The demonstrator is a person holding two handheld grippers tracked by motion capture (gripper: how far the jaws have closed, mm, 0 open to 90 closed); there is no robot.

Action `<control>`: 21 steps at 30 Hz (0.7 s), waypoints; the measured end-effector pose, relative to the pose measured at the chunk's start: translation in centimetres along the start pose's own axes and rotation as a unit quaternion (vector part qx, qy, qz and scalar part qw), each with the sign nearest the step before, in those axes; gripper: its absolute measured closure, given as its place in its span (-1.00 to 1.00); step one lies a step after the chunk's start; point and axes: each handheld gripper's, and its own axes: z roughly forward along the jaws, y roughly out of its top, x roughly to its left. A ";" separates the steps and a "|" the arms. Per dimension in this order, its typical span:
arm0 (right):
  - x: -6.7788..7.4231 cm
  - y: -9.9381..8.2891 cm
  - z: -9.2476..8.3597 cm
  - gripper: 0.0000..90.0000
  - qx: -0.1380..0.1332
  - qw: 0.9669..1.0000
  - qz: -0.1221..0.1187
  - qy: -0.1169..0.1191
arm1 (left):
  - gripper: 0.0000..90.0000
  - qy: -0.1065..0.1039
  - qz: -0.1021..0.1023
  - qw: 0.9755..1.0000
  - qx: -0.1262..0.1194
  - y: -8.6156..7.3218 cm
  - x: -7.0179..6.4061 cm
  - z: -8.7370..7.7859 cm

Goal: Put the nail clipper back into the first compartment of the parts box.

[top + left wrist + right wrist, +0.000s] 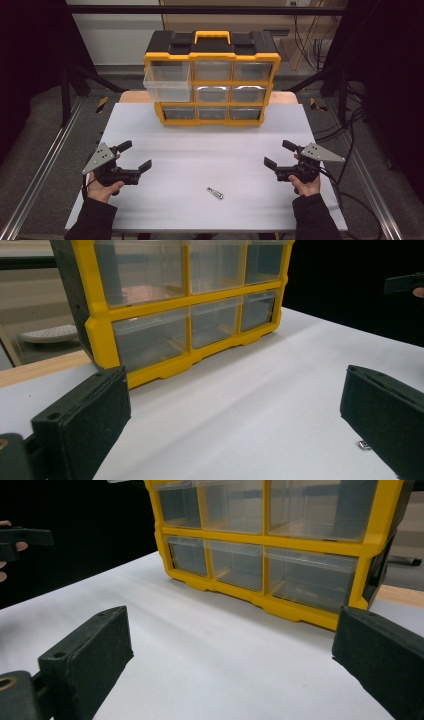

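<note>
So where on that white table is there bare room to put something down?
Most of the white table is bare: the wide strip between the yellow drawer cabinet and the small metal piece, bordered by the left gripper and right gripper. It is crowded only at the cabinet, whose top-left drawer juts out.

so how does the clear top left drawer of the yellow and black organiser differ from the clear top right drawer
The clear top left drawer is pulled out toward the person, jutting past the yellow frame of the yellow and black organiser; the clear top right drawer sits pushed in, level with the frame. Pulled out, the left one hangs in front of the middle row; the right one stays within its own slot. Both are see-through plastic, in the top row.
</note>
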 end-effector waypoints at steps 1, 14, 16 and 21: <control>0.0 0.0 0.0 -0.93 0.000 1.000 0.002 0.000 | -1.00 -0.001 0.002 1.000 0.003 0.0 0.0 0.1; 0.6 0.4 0.2 -0.93 0.011 1.000 -0.008 0.001 | -1.00 -0.002 0.000 1.000 0.004 -0.3 0.1 0.0; 1.1 0.6 0.4 -0.94 0.019 1.000 -0.014 0.006 | -1.00 -0.002 -0.002 1.000 0.006 -0.4 0.1 0.1; 1.8 0.8 0.9 -0.95 0.036 0.999 -0.022 0.010 | -1.00 -0.003 0.000 1.000 0.009 -0.4 0.0 0.2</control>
